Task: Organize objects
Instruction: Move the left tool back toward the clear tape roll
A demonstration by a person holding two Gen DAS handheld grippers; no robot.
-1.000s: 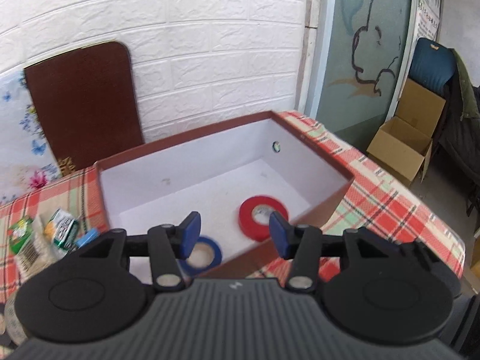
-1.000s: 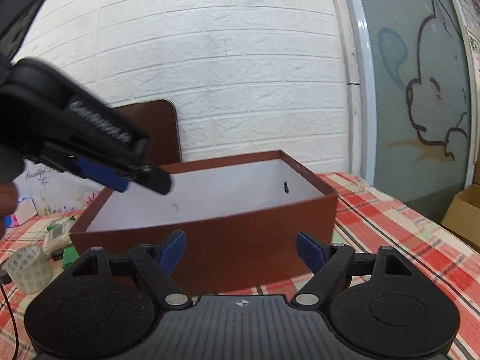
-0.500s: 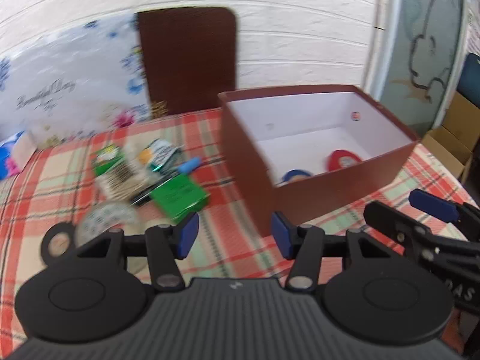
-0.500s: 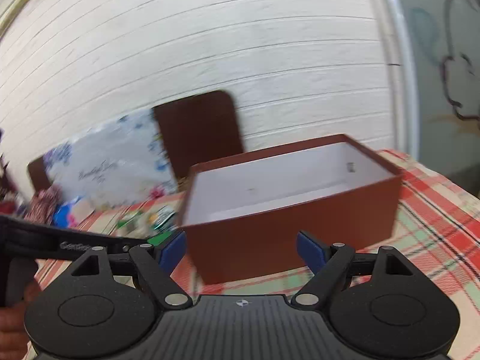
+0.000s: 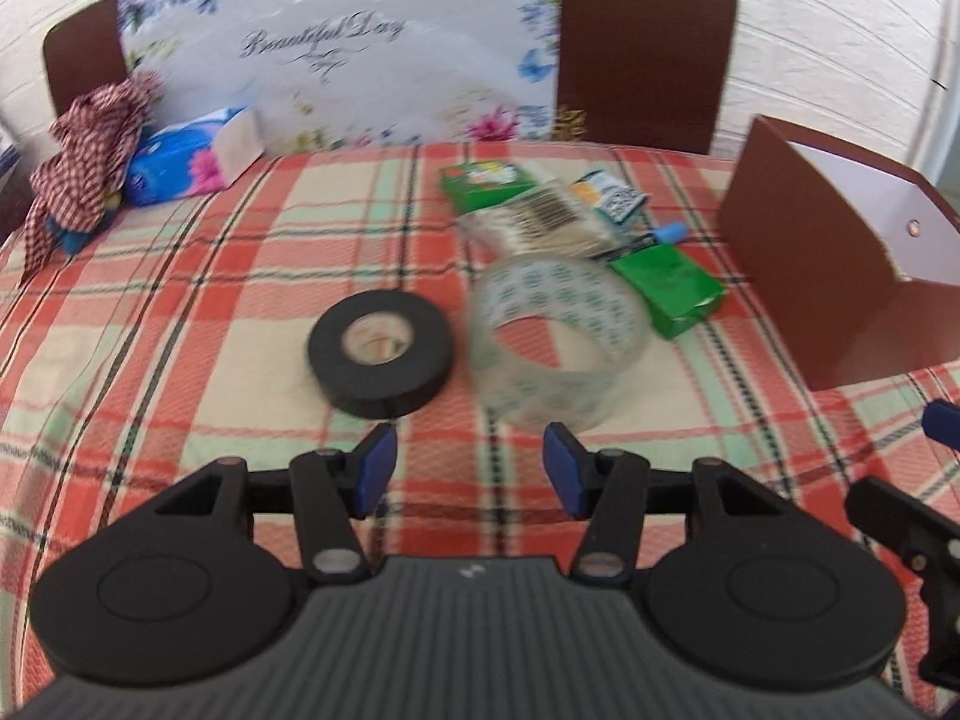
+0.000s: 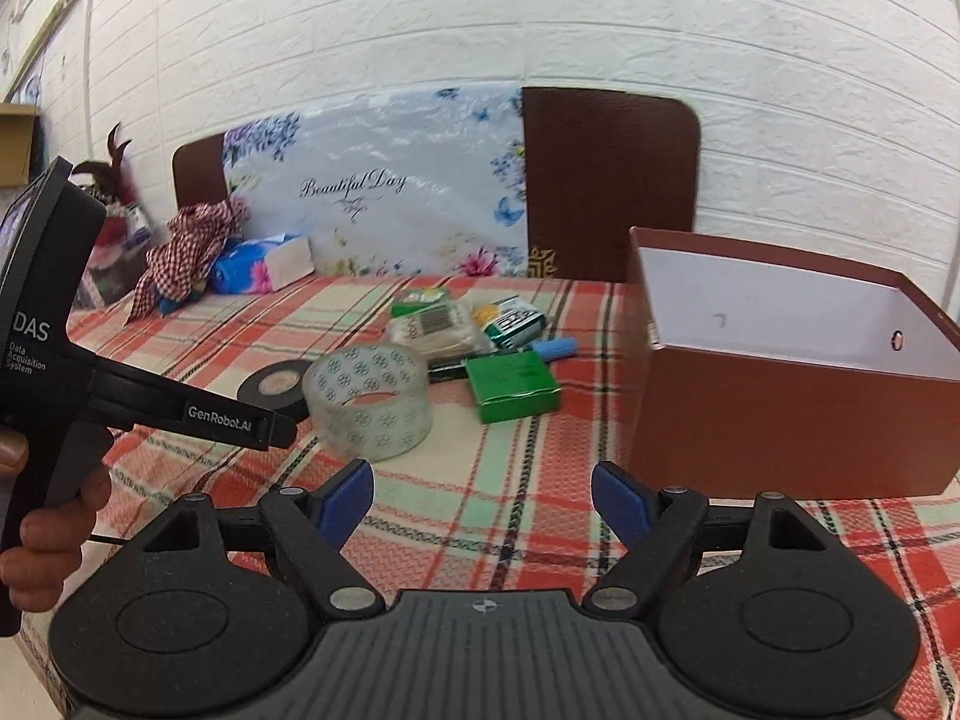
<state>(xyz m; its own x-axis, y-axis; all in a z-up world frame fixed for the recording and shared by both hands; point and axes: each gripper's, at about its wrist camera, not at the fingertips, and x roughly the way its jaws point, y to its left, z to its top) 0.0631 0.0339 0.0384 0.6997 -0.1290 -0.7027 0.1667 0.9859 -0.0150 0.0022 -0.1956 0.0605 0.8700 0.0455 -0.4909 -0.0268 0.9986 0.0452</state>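
Note:
A black tape roll (image 5: 379, 353) and a clear patterned tape roll (image 5: 555, 339) lie on the plaid tablecloth, just ahead of my left gripper (image 5: 468, 468), which is open and empty. A green box (image 5: 669, 288), packets (image 5: 540, 210) and a blue-capped pen (image 5: 669, 233) lie behind them. The brown box (image 5: 840, 252) stands at the right. In the right wrist view the clear roll (image 6: 369, 399), black roll (image 6: 270, 387), green box (image 6: 513, 387) and brown box (image 6: 798, 384) show. My right gripper (image 6: 483, 495) is open and empty, short of the brown box.
A floral board (image 5: 342, 48) and brown boards lean on the white brick wall. A blue tissue pack (image 5: 192, 159) and a checked cloth (image 5: 90, 144) sit at the back left. The left gripper's body (image 6: 150, 396) crosses the right wrist view's left side.
My left gripper has swung left from over the brown box to the loose tape rolls and lowered. My right gripper has turned left too, bringing the table's objects into view.

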